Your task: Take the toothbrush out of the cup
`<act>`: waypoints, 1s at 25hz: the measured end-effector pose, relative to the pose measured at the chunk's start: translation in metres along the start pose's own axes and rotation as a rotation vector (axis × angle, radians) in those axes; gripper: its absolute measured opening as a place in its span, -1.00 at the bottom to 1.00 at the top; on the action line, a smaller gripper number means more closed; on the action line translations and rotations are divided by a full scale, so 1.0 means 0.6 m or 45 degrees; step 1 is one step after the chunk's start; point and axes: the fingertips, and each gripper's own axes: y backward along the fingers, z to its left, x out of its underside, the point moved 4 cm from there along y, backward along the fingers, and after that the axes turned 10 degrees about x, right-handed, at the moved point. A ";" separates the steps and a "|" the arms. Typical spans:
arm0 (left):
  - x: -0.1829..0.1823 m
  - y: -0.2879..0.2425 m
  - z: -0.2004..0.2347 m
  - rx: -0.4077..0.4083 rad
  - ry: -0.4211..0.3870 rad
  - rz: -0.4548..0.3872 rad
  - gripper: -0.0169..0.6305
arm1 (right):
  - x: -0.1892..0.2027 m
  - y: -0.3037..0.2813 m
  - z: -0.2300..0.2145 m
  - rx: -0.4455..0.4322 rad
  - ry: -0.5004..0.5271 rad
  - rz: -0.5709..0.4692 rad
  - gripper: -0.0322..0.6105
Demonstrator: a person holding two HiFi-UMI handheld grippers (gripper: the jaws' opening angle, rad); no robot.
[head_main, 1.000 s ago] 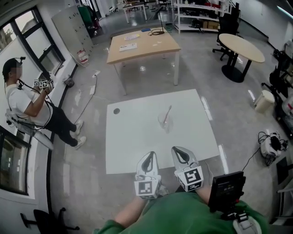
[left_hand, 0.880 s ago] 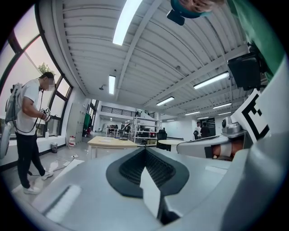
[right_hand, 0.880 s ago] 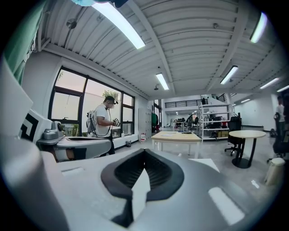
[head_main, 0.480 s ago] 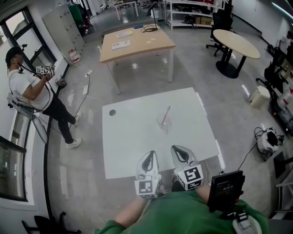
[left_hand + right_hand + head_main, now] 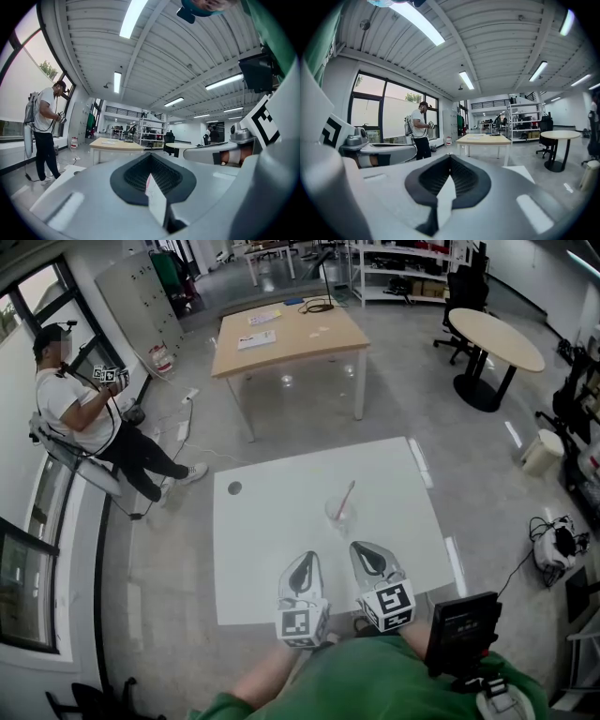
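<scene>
White surface [image 5: 272, 559] is carrying cup [image 5: 338, 513] at 12 o'clock, toothbrush [image 5: 346, 496] inside; you are holding left claw [image 5: 304, 561] and right claw [image 5: 367, 551] clenched, empty; extraction unstarted.

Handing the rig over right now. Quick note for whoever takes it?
Left gripper: shut, empty, at the near edge of the white table.
Right gripper: shut, empty, beside the left one.
Cup stands upright mid-table with the toothbrush leaning inside it.
Done: nothing; neither gripper touches the cup.
Left: reach out, grip the toothbrush, lift it out of the cup.
</scene>
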 end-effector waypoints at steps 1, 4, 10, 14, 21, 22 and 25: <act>0.001 -0.004 0.004 -0.004 0.003 0.009 -0.93 | -0.001 -0.006 -0.001 -0.007 -0.006 -0.001 -0.89; 0.004 -0.027 0.011 -0.011 0.002 0.033 -0.93 | 0.002 -0.026 -0.016 -0.032 -0.034 0.005 -0.89; 0.021 -0.110 0.024 -0.022 0.000 0.090 -0.93 | 0.017 -0.091 -0.075 -0.063 -0.088 0.039 -0.89; 0.035 -0.146 0.039 -0.035 0.001 0.131 -0.93 | 0.031 -0.130 -0.100 -0.067 -0.114 0.073 -0.89; 0.073 -0.198 0.055 -0.044 0.017 0.216 -0.93 | 0.070 -0.183 -0.137 -0.075 -0.139 0.170 -0.89; 0.078 -0.204 0.058 -0.048 0.022 0.229 -0.93 | 0.074 -0.191 -0.140 -0.079 -0.142 0.186 -0.89; 0.093 -0.221 0.064 -0.059 0.040 0.262 -0.93 | 0.087 -0.211 -0.149 -0.098 -0.153 0.225 -0.89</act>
